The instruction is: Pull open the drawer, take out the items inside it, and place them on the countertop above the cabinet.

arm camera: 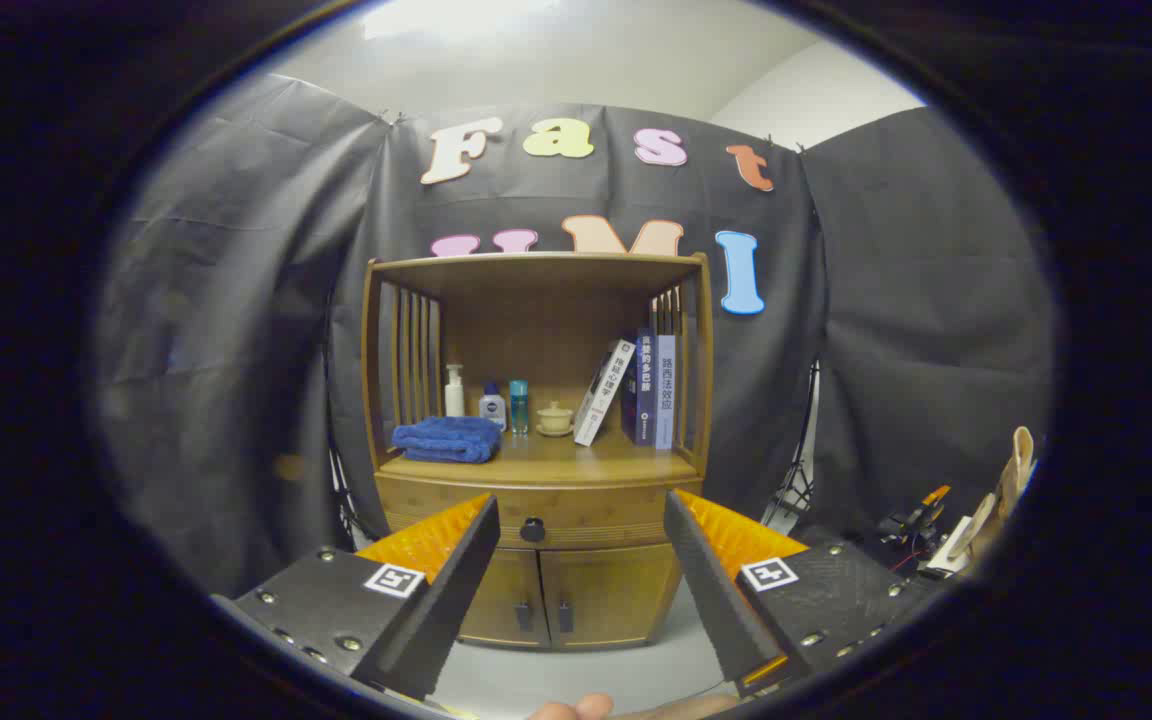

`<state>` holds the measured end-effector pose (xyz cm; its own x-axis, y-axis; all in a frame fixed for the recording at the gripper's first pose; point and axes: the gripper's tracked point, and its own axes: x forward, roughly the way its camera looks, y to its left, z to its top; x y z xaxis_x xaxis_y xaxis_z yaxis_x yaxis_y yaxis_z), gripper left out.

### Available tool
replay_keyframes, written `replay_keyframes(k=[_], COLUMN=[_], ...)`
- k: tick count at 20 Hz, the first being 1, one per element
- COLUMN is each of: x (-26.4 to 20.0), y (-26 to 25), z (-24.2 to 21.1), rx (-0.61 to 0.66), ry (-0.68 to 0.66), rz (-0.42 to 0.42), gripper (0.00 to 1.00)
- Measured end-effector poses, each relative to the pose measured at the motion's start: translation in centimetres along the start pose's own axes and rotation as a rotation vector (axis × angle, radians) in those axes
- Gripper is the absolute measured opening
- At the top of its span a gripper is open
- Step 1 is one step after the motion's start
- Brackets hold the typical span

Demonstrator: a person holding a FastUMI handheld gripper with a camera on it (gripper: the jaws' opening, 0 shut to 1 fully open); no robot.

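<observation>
A wooden cabinet [536,470] stands ahead against the black cloth wall. Its drawer [456,510] is closed, and the dark round knob [533,530] sits between my two fingers, some way beyond them. My gripper [581,520] is open with nothing held; the fingertips [481,520] frame the drawer front from a distance. The countertop [546,462] above the drawer carries a folded blue towel [448,438], several small bottles [491,403], a small lidded cup [554,417] and a few leaning and upright books [636,392]. The drawer's contents are hidden.
Two lower cabinet doors [561,590] with dark handles sit under the drawer. A stand's legs [791,495] and a pile of tools and cables [921,535] lie right of the cabinet. A fingertip of a person's hand [576,708] shows below my fingers.
</observation>
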<state>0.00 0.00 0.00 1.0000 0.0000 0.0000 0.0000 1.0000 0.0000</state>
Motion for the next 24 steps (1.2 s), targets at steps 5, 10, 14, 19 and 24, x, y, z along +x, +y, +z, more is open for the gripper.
replay_keyframes(k=[5,10,14,19,24], x=[0.8,1.3,2.3,5.1,11.0], y=[-0.5,-0.3,0.0,-0.1,1.6], z=[0.3,-0.8,-1.4,-3.5,-6.9], rx=[0.009,0.004,-0.003,-0.018,-0.05], ry=[-0.033,-0.001,0.011,0.023,0.041], rz=[-0.023,-0.012,-0.006,-0.036,-0.007], gripper=[0.99,0.99,0.99,0.99,0.99])
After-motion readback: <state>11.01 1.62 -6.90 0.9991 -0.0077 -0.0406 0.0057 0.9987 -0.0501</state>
